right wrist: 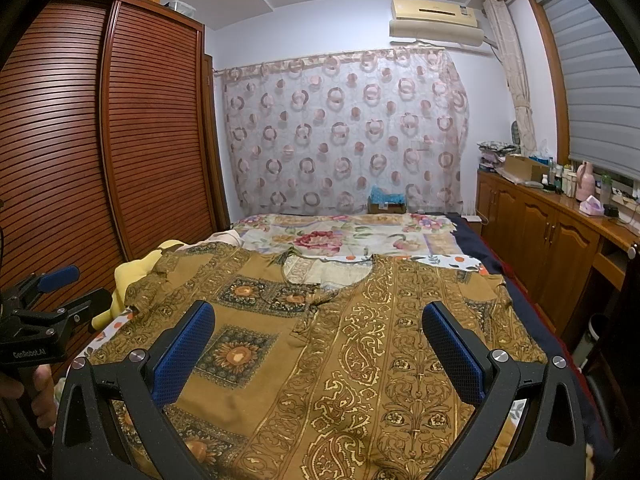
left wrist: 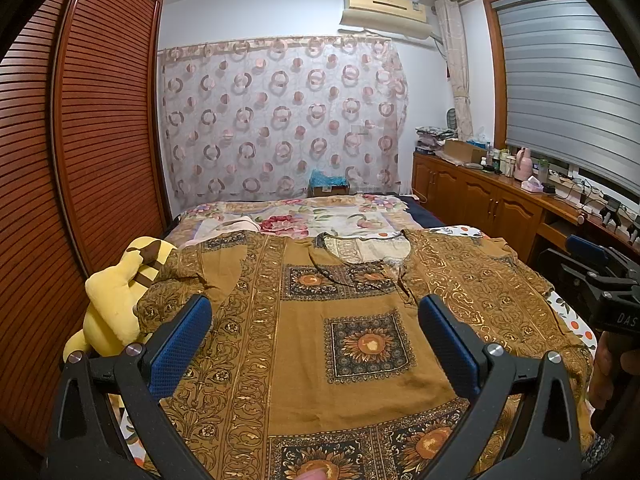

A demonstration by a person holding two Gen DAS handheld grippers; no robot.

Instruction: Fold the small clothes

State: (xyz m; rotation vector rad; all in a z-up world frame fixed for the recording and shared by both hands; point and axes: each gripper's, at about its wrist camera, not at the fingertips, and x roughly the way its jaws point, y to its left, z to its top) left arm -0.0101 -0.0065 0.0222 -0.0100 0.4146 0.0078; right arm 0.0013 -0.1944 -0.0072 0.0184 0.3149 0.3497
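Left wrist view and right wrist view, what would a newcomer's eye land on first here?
First, the brown patterned top, spread flat across the bed, neckline toward the far end. Next, the yellow plush toy at the bed's left edge, beside the wooden wardrobe. The left gripper and right gripper hang open above the top.

I am holding my left gripper (left wrist: 314,344) and right gripper (right wrist: 318,346) wide open above the brown patterned shirt (left wrist: 352,320), with open air between the blue pads. A yellow plush toy (left wrist: 116,292) is crowding the shirt's left sleeve beside the louvered wardrobe (left wrist: 80,140). The wooden cabinet (right wrist: 540,240) is hemming in the bed's right side; the floral bedspread (right wrist: 340,236) beyond is lying flat.
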